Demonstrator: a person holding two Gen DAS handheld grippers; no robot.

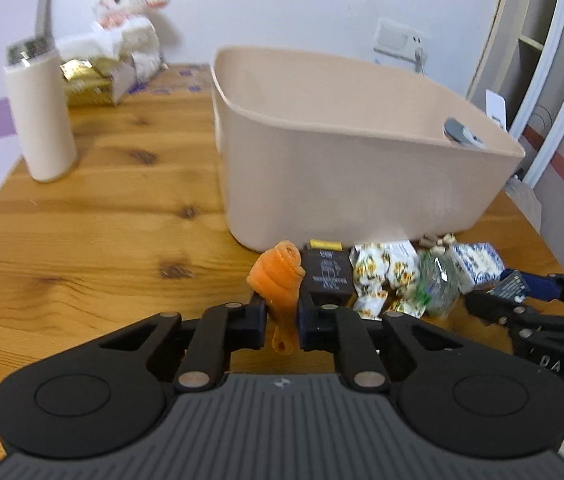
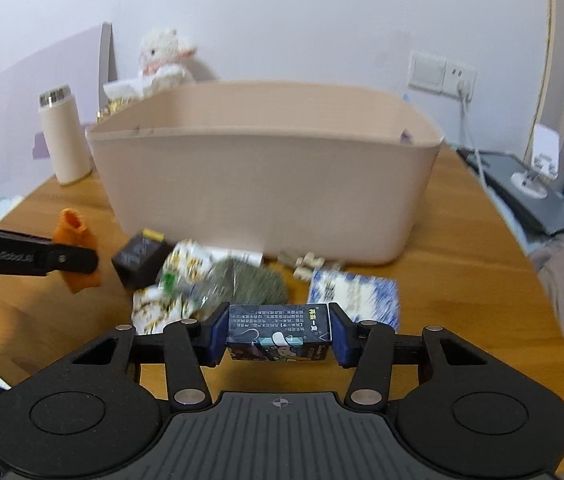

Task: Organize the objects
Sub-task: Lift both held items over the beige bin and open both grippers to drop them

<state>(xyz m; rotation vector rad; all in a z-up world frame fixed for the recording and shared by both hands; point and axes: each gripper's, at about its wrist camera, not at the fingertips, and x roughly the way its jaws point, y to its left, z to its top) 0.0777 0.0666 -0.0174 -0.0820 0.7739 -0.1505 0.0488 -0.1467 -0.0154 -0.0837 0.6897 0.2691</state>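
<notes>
Bin (image 1: 322,184) contents: left wrist only

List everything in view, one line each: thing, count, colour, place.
bin: 1, beige, table centre
orange cloth: 1, orange, in left gripper
dark blue box: 1, in right gripper
black box: 1, in front of bin
sunflower packets: several, white-yellow, in front of bin
blue-white packet: 1, in front of bin
flask: 1, cream, table left
plush toy: 1, white, by wall
table: 1, wooden
left gripper: 1, black
right gripper: 1, black
</notes>
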